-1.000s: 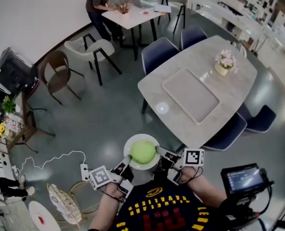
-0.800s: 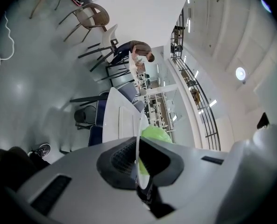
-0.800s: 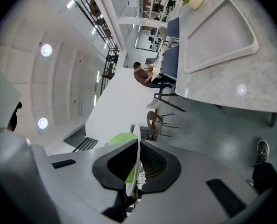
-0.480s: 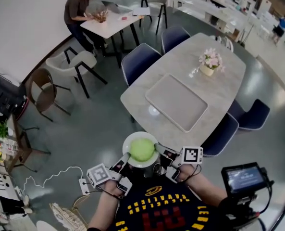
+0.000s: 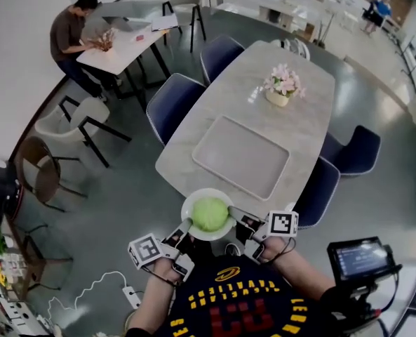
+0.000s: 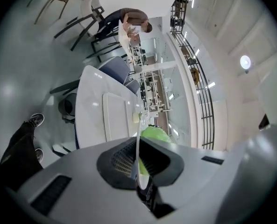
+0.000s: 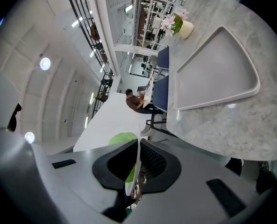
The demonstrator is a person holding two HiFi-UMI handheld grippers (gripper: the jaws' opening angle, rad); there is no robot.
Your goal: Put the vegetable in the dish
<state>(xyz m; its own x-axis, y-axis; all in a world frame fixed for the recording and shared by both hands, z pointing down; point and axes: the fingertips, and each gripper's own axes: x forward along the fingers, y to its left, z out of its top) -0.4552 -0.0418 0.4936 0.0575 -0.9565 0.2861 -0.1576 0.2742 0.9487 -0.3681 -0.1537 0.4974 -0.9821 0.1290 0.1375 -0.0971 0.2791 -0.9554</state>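
Note:
A round green vegetable (image 5: 209,214) lies in a white dish (image 5: 192,201), held in the air just in front of the person's chest, at the near end of the marble table (image 5: 306,118). My left gripper (image 5: 182,232) is shut on the dish's near-left rim. My right gripper (image 5: 234,217) is shut on its right rim. In the left gripper view the dish rim (image 6: 138,146) runs edge-on between the jaws with the vegetable (image 6: 154,134) behind it. The right gripper view shows the same: the rim (image 7: 136,164) edge-on and the vegetable (image 7: 122,138) beside it.
A grey rectangular tray (image 5: 241,156) lies on the table just beyond the dish, and a pot of pink flowers (image 5: 281,86) stands farther back. Dark blue chairs (image 5: 172,102) ring the table. A person (image 5: 71,37) sits at a far table. A monitor (image 5: 358,258) is at lower right.
The view has shifted as the person walked forward: the table and tray have come nearer and now lie right beyond the dish. Both grippers kept their hold on the dish.

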